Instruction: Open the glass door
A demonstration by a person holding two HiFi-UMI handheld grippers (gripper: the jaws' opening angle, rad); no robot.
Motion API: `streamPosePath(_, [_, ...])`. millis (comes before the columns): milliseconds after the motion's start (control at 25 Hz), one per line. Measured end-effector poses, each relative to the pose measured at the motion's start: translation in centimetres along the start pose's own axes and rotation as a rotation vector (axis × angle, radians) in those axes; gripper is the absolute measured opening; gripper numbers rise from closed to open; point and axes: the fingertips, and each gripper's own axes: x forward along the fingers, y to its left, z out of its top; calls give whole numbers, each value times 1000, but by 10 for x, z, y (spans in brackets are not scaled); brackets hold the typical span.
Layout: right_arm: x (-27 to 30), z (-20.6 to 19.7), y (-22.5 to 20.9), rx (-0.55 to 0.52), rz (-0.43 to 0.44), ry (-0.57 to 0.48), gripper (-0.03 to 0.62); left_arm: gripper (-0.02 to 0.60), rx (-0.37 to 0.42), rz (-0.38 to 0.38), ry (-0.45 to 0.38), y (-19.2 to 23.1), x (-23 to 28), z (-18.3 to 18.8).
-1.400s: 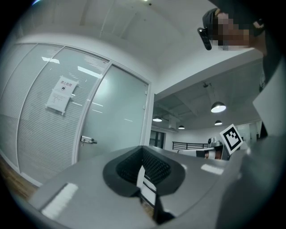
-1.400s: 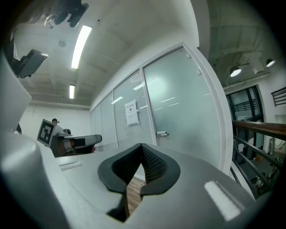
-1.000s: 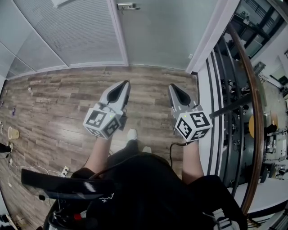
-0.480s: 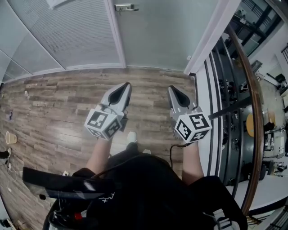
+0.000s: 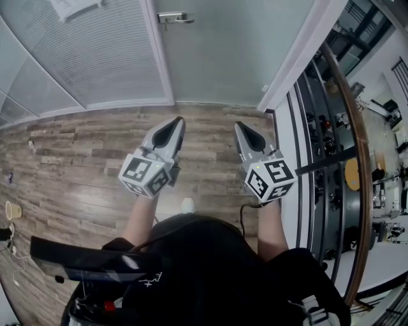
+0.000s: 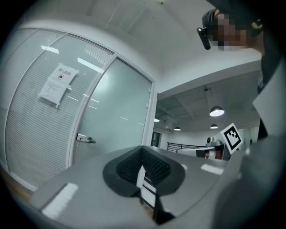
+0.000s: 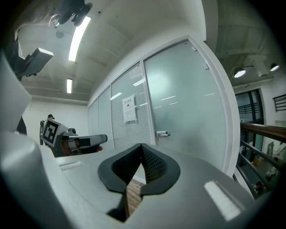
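Note:
The frosted glass door (image 5: pixel 217 51) stands ahead at the top of the head view, with its metal lever handle (image 5: pixel 173 18) near its left edge. My left gripper (image 5: pixel 175 121) and right gripper (image 5: pixel 238 125) are held side by side above the wood floor, both pointing at the door and well short of it. Both are shut with nothing between the jaws. The left gripper view has the handle (image 6: pixel 85 139) left of my left gripper (image 6: pixel 142 148). Seen from the right gripper view, the handle (image 7: pixel 162 133) sits just above my right gripper (image 7: pixel 141 145).
A glass panel with blinds (image 5: pixel 95 57) and a paper notice (image 6: pixel 57 85) adjoins the door on the left. A white door frame post (image 5: pixel 296 57) and a railing with a wooden handrail (image 5: pixel 360 159) run along the right. A paper cup (image 5: pixel 11 210) stands on the floor at far left.
The door and its handle have come closer and lower in the head view. Both grippers have moved forward toward the door together, still shut.

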Motion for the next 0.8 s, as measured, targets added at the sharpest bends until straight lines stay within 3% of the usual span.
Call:
streamPosePath(280, [35, 7, -9, 5, -42, -6, 3, -2, -18, -59, 8, 32, 22, 4])
streamPosePath(800, [80, 11, -6, 22, -72, -14, 2, -2, -49, -66, 6, 93, 36, 9])
